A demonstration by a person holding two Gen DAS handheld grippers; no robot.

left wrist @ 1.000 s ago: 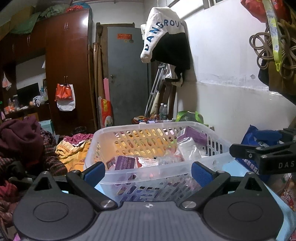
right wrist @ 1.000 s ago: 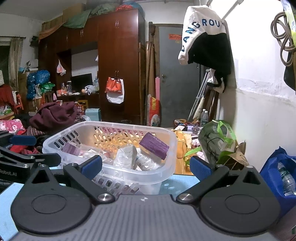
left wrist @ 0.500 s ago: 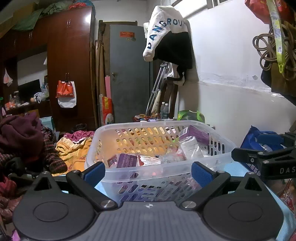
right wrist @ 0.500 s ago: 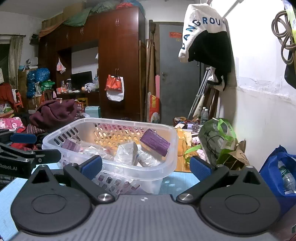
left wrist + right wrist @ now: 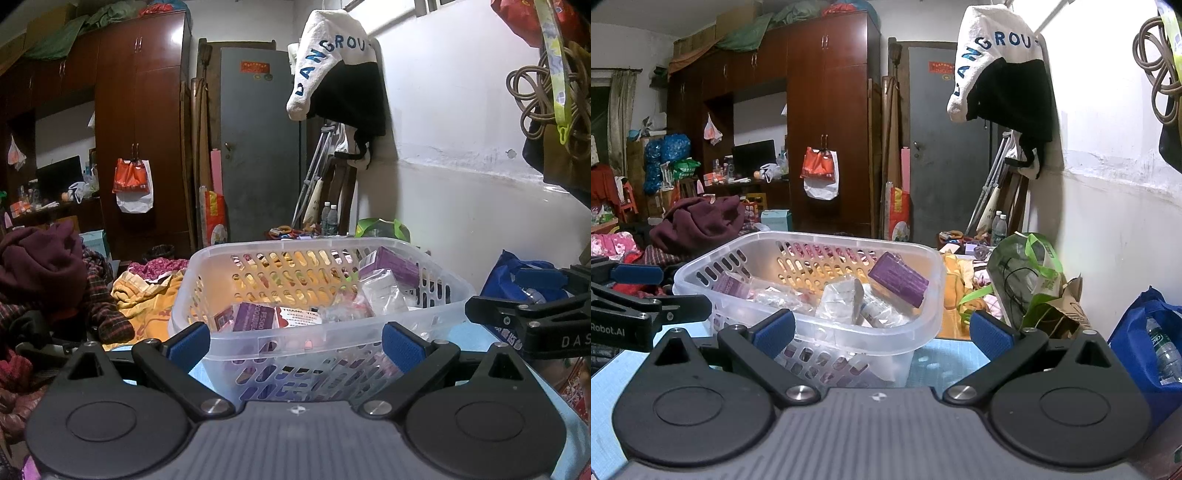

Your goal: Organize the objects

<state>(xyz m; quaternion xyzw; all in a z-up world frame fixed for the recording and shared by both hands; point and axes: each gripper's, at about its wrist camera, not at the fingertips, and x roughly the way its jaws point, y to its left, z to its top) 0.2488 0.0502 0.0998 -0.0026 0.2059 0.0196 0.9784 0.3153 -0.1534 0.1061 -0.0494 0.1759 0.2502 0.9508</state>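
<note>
Both views rise a little compared with 1 second ago: the basket (image 5: 325,295) sits slightly lower in each, showing more of its inside. In the left view the right gripper (image 5: 532,321) drifts lower and rightward. Contents lie unchanged.

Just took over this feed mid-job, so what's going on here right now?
A person holds a gripper in each hand in front of a clear plastic basket on a light blue tabletop. The left gripper and the right gripper are both open and hold nothing. The basket already contains a purple box propped against its wall and clear-wrapped packets. Neither gripper touches the basket.
</note>
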